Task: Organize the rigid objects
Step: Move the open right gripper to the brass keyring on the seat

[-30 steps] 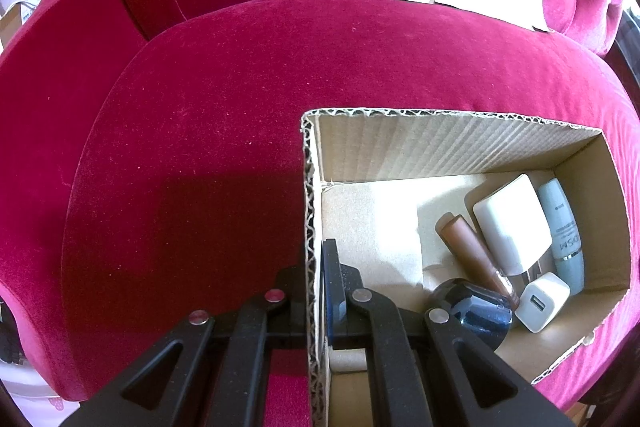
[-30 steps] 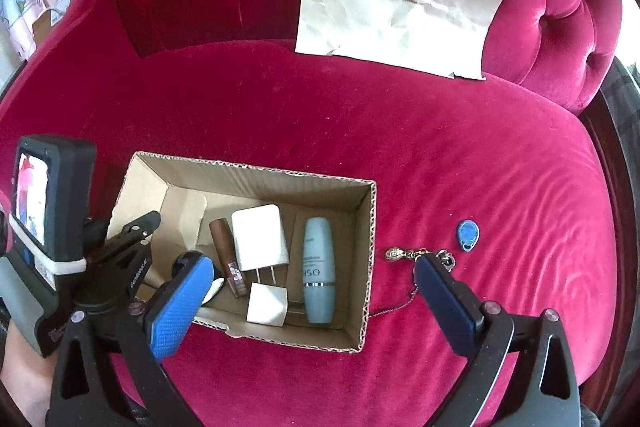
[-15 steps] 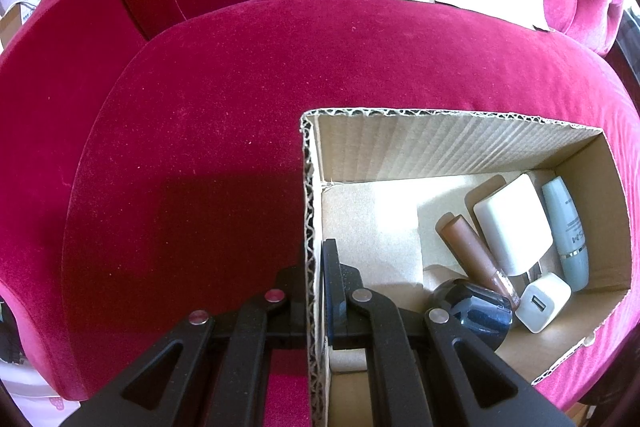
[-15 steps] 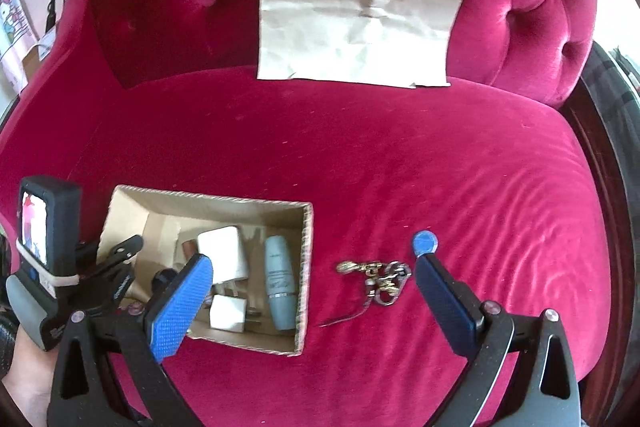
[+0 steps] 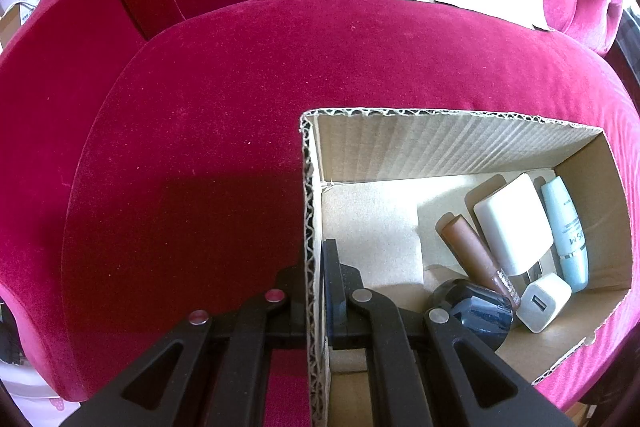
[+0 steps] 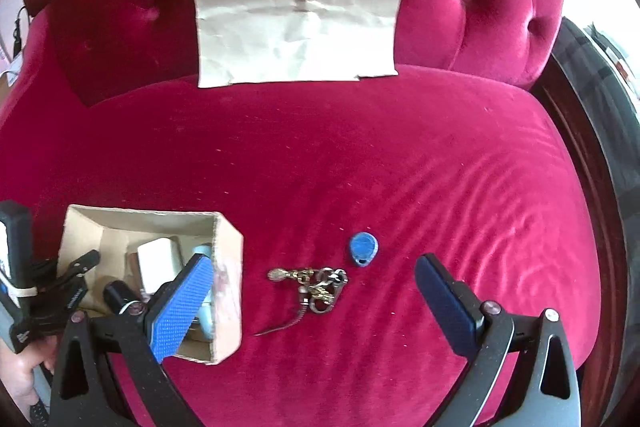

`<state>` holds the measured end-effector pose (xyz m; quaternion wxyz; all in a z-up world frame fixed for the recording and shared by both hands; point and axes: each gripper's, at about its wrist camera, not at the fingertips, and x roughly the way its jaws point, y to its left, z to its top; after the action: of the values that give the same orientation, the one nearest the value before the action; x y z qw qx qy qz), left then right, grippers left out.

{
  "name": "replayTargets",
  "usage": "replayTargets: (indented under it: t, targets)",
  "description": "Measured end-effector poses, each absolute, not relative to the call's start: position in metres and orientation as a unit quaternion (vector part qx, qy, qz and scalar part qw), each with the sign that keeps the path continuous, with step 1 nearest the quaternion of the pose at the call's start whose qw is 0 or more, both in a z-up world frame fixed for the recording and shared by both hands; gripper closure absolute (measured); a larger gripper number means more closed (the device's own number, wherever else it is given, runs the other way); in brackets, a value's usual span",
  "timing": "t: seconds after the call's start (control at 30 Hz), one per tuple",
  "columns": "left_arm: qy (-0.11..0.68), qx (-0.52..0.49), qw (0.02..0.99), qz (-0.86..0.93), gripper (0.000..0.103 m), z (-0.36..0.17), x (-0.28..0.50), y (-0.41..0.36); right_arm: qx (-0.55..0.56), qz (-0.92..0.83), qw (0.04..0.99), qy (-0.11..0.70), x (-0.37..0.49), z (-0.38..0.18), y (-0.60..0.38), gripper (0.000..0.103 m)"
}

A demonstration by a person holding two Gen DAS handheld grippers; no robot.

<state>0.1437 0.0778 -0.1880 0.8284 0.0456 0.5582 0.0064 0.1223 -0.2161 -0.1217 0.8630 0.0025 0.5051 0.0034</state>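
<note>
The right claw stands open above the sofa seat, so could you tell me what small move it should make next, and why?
Probably lower the right claw over the keychain and close on it. The keychain and blue key fob lie loose on the seat beside the cardboard box, which the left claw clamps by its wall.

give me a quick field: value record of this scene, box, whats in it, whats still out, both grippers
surface: red velvet sofa
box: cardboard box, open top, on the seat
in box: big charger, small charger, blue bottle, brown tube, dark jar
still out: key chain, blue fob, beside the box
left gripper: shut on the box wall
right gripper: open, empty, over the key chain
</note>
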Motion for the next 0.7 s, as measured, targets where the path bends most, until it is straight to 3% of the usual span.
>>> replayTargets:
  t: [0.7]
  targets:
    - [0.558,0.048,0.828,0.007,0.099,-0.189,0.144,0.076,-0.003,0.005,0.84,0.543,0.125,-0.195,-0.243,0.0]
